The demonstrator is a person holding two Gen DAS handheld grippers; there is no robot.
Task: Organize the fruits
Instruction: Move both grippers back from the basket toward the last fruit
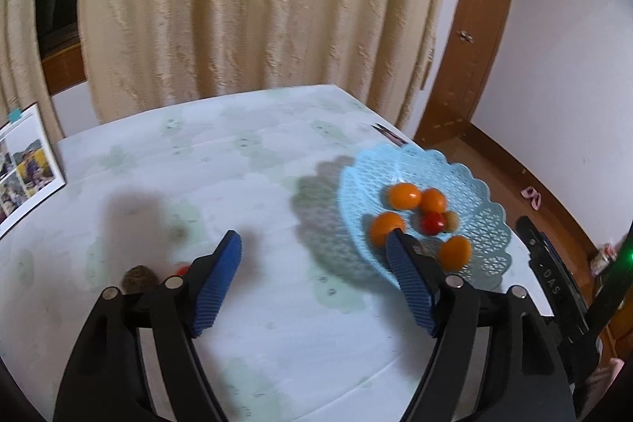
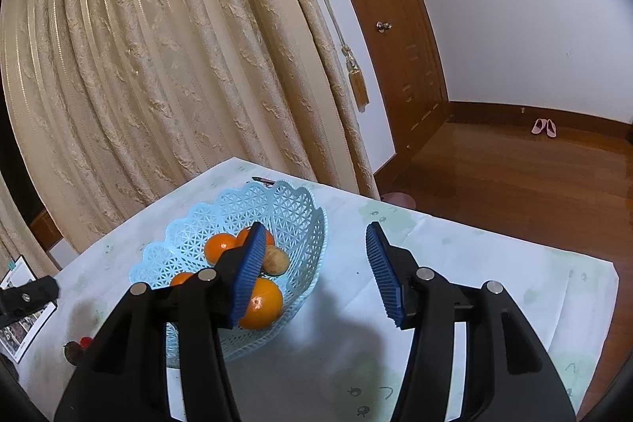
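Note:
A light blue lattice basket [image 1: 480, 230] [image 2: 290, 216] stands on the table and holds several oranges [image 1: 403, 195] [image 2: 261, 303], a red fruit [image 1: 432, 222] and a brownish fruit [image 2: 275, 261]. My left gripper [image 1: 314, 240] is open and empty above the table, left of the basket. A brown round fruit [image 1: 136, 279] [image 2: 73, 351] and a small red fruit [image 1: 182, 269] [image 2: 85, 341] lie on the table by its left finger. My right gripper [image 2: 314, 234] is open and empty, with its left finger over the basket.
The table has a pale patterned cloth [image 1: 245, 161] [image 2: 474, 263]. A photo booklet [image 1: 27, 169] [image 2: 23, 319] lies at its left edge. Beige curtains [image 1: 253, 6] hang behind. A wooden door [image 2: 395, 26] and wood floor with pink shoes [image 2: 544, 126] lie to the right.

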